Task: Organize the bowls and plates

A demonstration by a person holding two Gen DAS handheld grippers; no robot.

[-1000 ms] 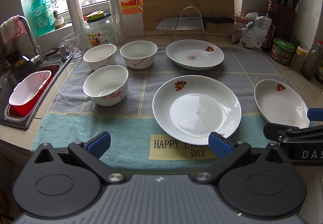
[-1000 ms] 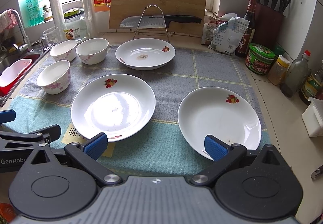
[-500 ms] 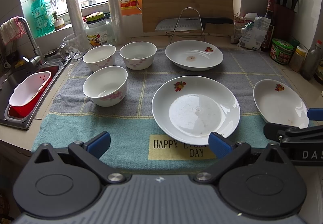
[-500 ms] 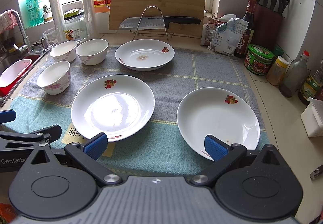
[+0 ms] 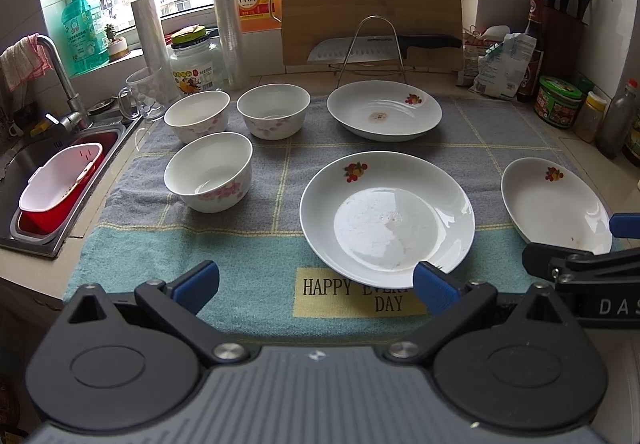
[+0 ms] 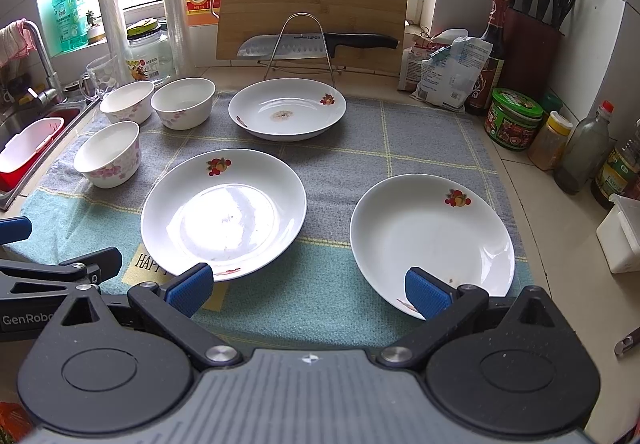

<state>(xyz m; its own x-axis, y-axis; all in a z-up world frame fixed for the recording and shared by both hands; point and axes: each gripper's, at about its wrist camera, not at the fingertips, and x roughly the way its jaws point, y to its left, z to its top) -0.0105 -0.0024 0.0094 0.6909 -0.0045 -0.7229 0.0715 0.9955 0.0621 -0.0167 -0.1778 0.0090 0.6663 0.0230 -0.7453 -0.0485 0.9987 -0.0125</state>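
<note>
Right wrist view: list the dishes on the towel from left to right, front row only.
Near bowl → middle plate → right plate. All three sit apart on the towel, and the open right gripper hovers in front of the gap between the two plates.

Home kitchen: sink [image 5: 60, 180], knife block [image 6: 532, 40], cutting board [image 6: 316, 0], condiments.

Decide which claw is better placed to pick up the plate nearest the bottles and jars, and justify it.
Right. The right claw is open at that plate, one fingertip already over its near rim; the left claw faces the middle plate.
</note>
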